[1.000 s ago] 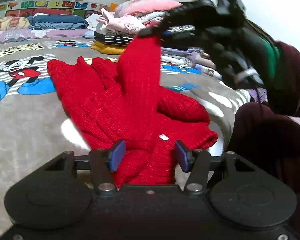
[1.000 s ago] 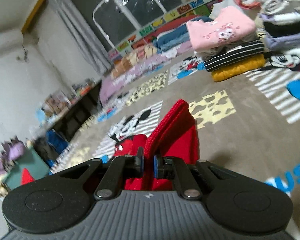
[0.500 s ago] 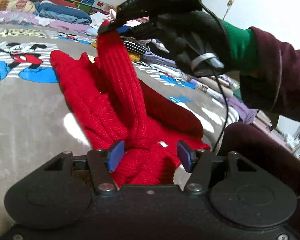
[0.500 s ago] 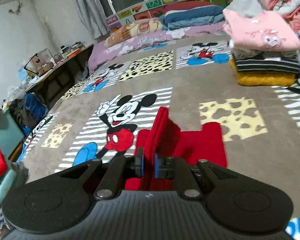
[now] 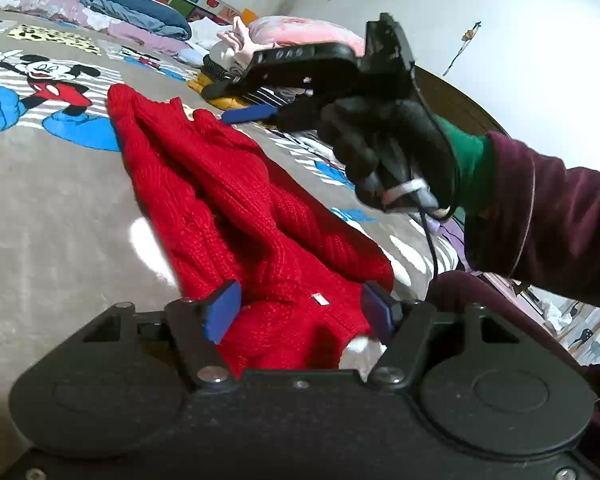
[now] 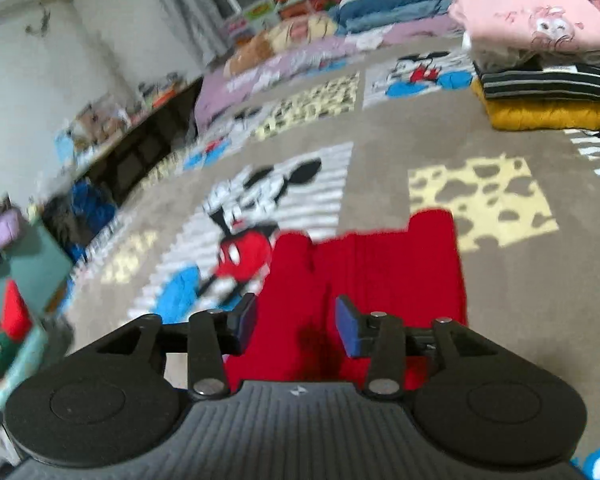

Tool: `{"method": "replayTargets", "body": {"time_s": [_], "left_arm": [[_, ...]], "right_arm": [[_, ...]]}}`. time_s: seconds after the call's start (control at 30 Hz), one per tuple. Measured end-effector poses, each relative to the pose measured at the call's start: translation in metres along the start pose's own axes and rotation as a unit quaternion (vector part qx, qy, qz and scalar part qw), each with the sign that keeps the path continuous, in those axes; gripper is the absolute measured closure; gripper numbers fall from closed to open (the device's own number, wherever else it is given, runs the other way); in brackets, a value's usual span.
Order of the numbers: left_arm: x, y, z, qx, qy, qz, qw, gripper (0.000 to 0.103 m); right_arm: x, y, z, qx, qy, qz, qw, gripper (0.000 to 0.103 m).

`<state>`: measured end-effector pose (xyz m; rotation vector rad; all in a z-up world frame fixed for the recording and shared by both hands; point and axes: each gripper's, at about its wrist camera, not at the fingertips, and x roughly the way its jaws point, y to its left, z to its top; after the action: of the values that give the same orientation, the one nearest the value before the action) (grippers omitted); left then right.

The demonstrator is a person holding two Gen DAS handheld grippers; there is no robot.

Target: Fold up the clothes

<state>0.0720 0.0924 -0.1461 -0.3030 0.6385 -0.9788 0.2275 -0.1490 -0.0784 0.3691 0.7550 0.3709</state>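
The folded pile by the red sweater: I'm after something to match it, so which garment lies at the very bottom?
The mustard-yellow folded garment lies lowest, under the black-and-white striped garment and the pink cartoon-print top.

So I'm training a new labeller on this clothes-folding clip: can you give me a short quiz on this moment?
1. True or false: the right gripper is clamped on the red sweater.
2. Which garment tops the folded stack in the right wrist view? A) pink B) green C) white
3. Fill in: the sweater lies on a grey blanket printed with a cartoon ____.

Key
1. False: its jaws are opening, with nothing between them, above the sweater.
2. A
3. mouse
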Motion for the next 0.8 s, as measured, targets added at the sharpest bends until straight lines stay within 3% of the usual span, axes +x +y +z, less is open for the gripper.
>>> {"method": "replayTargets", "body": {"time_s": [0.23,0.27,0.33,0.47,0.57,0.73,0.8], "left_arm": [[-0.001,0.009,0.001,-0.031,-0.002,-0.010,0.9995,0.037],[-0.001,0.010,0.001,-0.034,-0.002,-0.012,0.9993,0.037],[-0.002,0.010,0.001,-0.039,-0.001,-0.014,0.9991,0.037],[-0.004,0.011,0.000,-0.052,0.003,-0.025,0.9984,0.037],[-0.005,0.013,0.001,-0.062,0.007,-0.031,0.9976,0.037],[-0.005,0.013,0.002,-0.071,0.016,-0.033,0.9968,0.037],[-0.006,0.012,0.002,-0.073,0.018,-0.033,0.9966,0.037]], "right_arm": [[0.028,0.003,-0.011,-0.023,0.047,0.009,0.999,0.057],[0.030,0.003,-0.012,-0.023,0.050,0.013,0.998,0.061],[0.031,0.001,-0.013,-0.020,0.047,0.018,0.999,0.085],[0.019,-0.004,-0.010,-0.002,0.002,0.041,0.999,0.088],[0.012,-0.008,-0.003,0.015,-0.031,0.033,0.999,0.088],[0.028,-0.001,-0.002,-0.011,-0.016,0.020,1.000,0.088],[0.039,0.002,-0.006,-0.024,0.011,0.004,1.000,0.081]]}}
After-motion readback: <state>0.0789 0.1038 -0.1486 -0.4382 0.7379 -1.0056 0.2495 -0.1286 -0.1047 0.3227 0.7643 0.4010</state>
